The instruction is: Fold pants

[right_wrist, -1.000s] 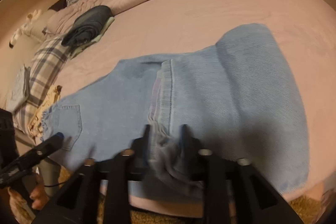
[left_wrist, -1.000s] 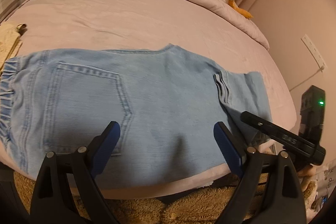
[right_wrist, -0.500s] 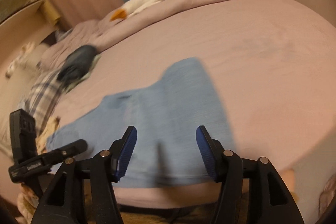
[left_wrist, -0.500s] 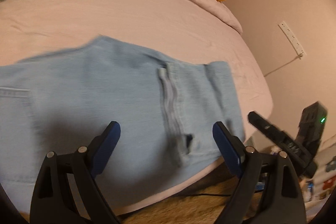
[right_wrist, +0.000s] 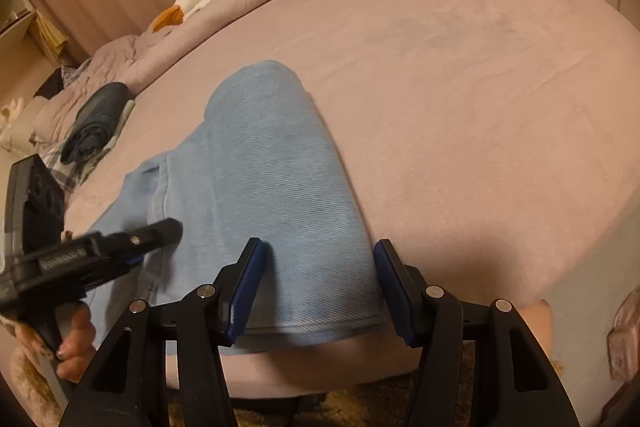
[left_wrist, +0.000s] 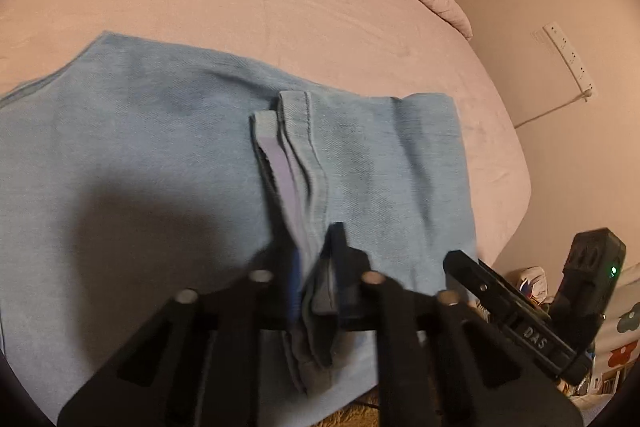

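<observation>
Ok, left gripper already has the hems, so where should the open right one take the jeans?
Take the jeans at the near corner of the folded edge, coming from the bed's near side: it overhangs between the right gripper fingers, beside the left gripper.

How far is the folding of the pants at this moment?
Done: the leg ends of the pants are folded back over the middle, hems on top. In hand: the left tongs are shut on the hem layers; the right tongs are open over the folded end. Left: at least one more fold toward the waist, probably.
</observation>
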Tool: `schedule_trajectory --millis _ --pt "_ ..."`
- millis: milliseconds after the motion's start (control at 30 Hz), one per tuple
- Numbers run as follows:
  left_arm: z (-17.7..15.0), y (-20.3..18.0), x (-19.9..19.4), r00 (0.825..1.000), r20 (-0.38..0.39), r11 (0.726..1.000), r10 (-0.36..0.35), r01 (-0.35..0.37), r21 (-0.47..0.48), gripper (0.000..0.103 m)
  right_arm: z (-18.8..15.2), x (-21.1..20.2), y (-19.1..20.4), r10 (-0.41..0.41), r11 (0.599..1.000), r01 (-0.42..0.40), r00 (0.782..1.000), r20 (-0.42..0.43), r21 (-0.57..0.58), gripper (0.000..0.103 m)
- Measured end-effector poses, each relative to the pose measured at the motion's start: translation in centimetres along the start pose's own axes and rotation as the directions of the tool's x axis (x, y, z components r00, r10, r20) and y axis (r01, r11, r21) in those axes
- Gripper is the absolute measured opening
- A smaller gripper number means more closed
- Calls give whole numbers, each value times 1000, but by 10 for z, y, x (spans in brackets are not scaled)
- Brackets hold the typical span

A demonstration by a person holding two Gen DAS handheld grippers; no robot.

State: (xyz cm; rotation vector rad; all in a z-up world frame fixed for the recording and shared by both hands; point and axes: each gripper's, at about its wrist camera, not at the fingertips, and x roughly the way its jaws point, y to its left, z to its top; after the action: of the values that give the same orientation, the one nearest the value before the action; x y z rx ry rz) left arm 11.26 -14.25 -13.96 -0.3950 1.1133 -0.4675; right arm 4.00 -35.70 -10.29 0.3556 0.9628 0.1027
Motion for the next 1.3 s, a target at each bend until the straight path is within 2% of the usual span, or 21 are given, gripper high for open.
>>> schedule_trajectory --millis 100,167,233,300,400,467,533,567,667,700,767,900,933,1033,1133,1233,1267,1300 --pt "-5 0 -31 998 59 1000 5 -4 -10 8 1 -3 1 8 1000 -8 1000 -5 -7 59" --pt "-10 -6 -64 986 154 996 65 -73 50 8 2 -9 4 40 999 -40 999 -6 -12 59" --pt "-10 3 -80 982 171 995 82 -91 50 8 1 -15 11 70 997 -69 998 5 -42 59" --pt "-9 18 -83 983 156 994 101 -107 32 9 0 -16 17 76 995 -75 997 13 -68 59" --pt "-12 42 -66 989 85 992 125 -123 -27 14 -2 -3 25 66 994 -68 998 -18 -80 59" --pt "-14 52 -58 990 51 990 134 -132 -53 18 -5 7 29 14 994 -17 999 -33 -105 59" --pt "-17 55 -68 989 65 989 137 -132 -71 21 -7 12 33 -21 991 16 999 -40 -133 59" --pt "-18 54 -75 987 79 989 139 -134 -69 22 -7 13 33 -26 991 20 999 -36 -136 59" --pt "-25 46 -99 990 123 997 62 -57 -48 23 -7 11 31 -20 992 15 999 -37 -128 59" --pt "-28 43 -105 992 126 999 19 -14 -43 23 -6 11 30 -16 993 11 999 -38 -120 59" --pt "-35 37 -104 995 102 1000 -7 10 -28 23 -7 10 28 -16 993 11 999 -37 -115 59" --pt "-42 32 -82 999 13 999 52 -52 -7 24 -8 9 32 -30 992 25 999 -37 -126 59" --pt "-43 32 -77 998 -1 998 65 -65 -10 27 -9 9 34 -31 992 26 999 -38 -126 59" --pt "-40 29 -74 999 3 999 52 -52 4 35 -8 9 33 -28 992 22 999 -42 -125 59" --pt "-34 27 -65 999 -15 999 34 -33 30 37 -8 9 32 -26 992 21 999 -42 -122 59" --pt "-29 24 -47 998 -40 999 38 -37 31 34 -8 9 33 -34 992 29 999 -41 -126 59" --pt "-28 25 -47 998 -37 998 42 -40 42 23 -8 9 32 -36 991 30 999 -40 -128 59" --pt "-24 18 -42 997 -25 995 77 -76 62 10 -8 9 32 -37 991 31 999 -40 -129 59"
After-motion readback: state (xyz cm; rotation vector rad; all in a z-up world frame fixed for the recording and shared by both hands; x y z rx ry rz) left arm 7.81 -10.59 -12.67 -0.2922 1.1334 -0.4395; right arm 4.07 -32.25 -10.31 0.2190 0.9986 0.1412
